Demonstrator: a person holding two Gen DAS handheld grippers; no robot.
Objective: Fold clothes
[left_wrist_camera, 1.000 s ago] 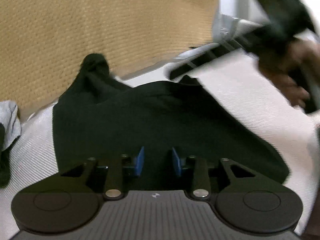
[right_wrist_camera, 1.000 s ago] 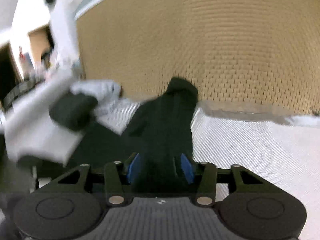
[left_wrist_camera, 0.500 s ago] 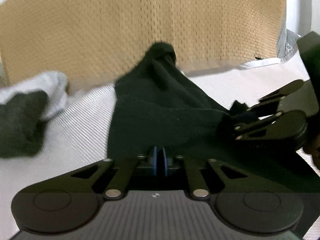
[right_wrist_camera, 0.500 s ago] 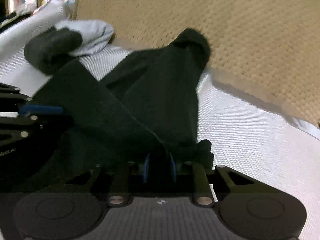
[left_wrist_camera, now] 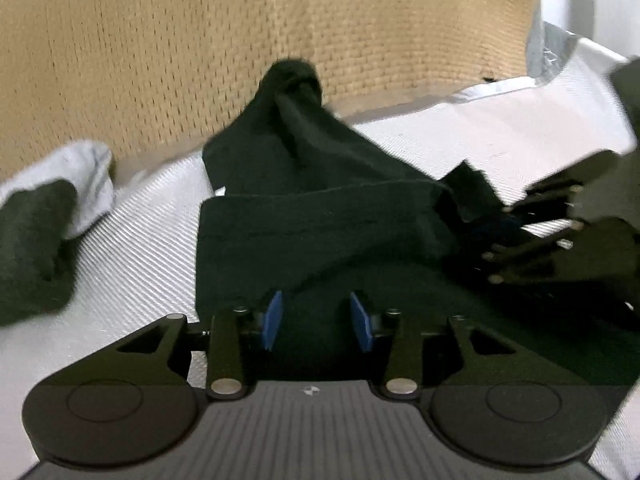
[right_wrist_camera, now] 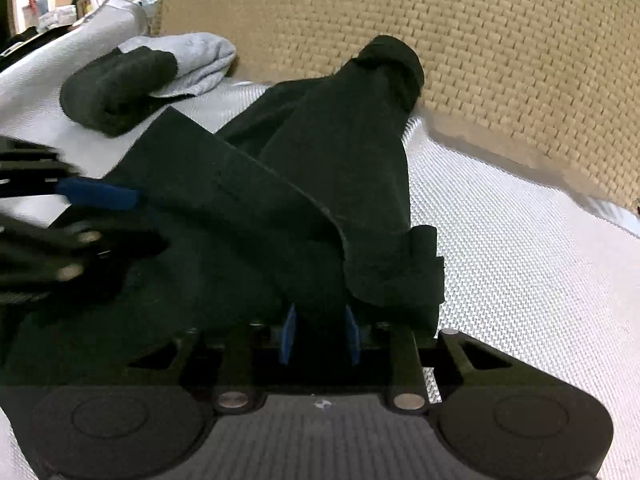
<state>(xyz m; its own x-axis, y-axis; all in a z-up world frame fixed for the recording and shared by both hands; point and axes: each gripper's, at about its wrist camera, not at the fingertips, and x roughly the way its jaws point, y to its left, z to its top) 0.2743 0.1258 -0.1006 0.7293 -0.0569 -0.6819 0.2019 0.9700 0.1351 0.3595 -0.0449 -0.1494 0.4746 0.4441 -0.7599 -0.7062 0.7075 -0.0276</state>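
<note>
Black garment (left_wrist_camera: 320, 236) spread on white woven surface (left_wrist_camera: 132, 248), mid-scene, folded band across the near part. Far end bunched into a knob (left_wrist_camera: 294, 78) resting against tan woven panel (left_wrist_camera: 160, 48) at the back.

Left gripper (left_wrist_camera: 316, 326): blue pads (left_wrist_camera: 274, 324) spread apart, straddling near edge of garment, not pinching. Dark cloth visible in the gap between them.

Right gripper (right_wrist_camera: 318, 334): pads (right_wrist_camera: 288, 334) apart with a narrower gap, dark fabric bunched between and above them. Cannot tell if actually clamped on cloth or just around it. Small folded flap (right_wrist_camera: 416, 272) of garment sits just right of the pads.

Same right gripper blurred at right edge of left wrist view (left_wrist_camera: 532, 236), at garment's right side. Left gripper likewise blurred at left edge of right wrist view (right_wrist_camera: 80, 216).

Far left: rolled dark piece (right_wrist_camera: 116, 88) lying on light grey cloth (right_wrist_camera: 200, 60), close to tan panel, apart from black garment.
</note>
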